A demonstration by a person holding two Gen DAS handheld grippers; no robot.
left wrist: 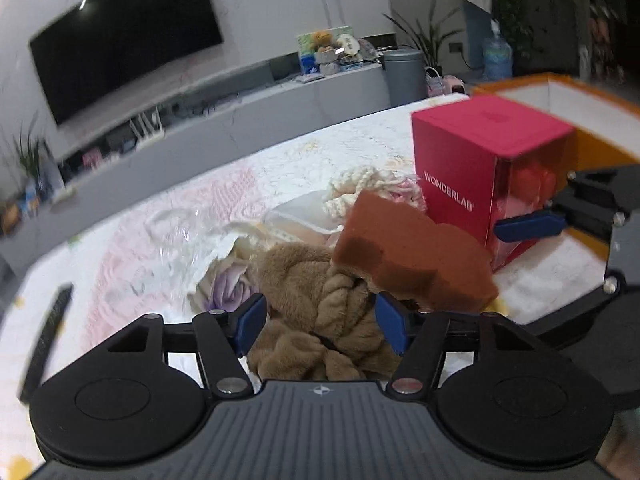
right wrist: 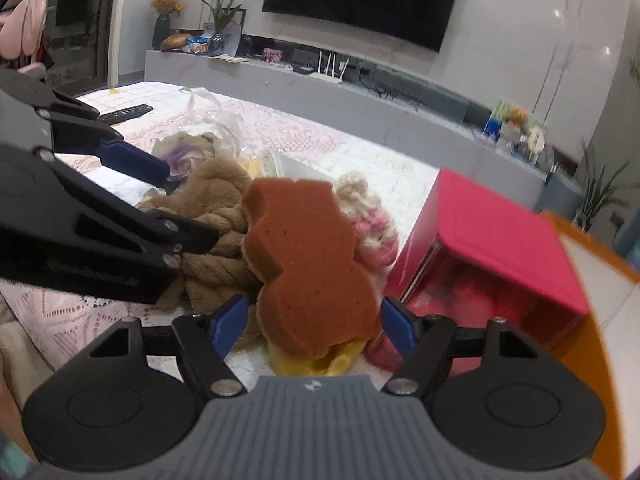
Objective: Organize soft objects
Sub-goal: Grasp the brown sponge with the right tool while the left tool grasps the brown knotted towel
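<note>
Straddling a brown plush point(left wrist: 320, 312), the left gripper point(left wrist: 322, 318) gapes; the right gripper point(right wrist: 312, 322) gapes around a sponge point(right wrist: 308, 264). Best squeeze gently, then lift straight up.

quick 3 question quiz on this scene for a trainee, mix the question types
1. True or false: the brown sponge lies flat on the tablecloth, apart from the other soft things.
2. What stands to the right of the sponge, as the right wrist view shows it? A) the red box B) a blue bucket C) a glass vase
3. Fill in: both the left claw and the right claw have their fingers ____.

Key: 1 false, it leans tilted on the tan plush towel; 2 A; 3 open.
</note>
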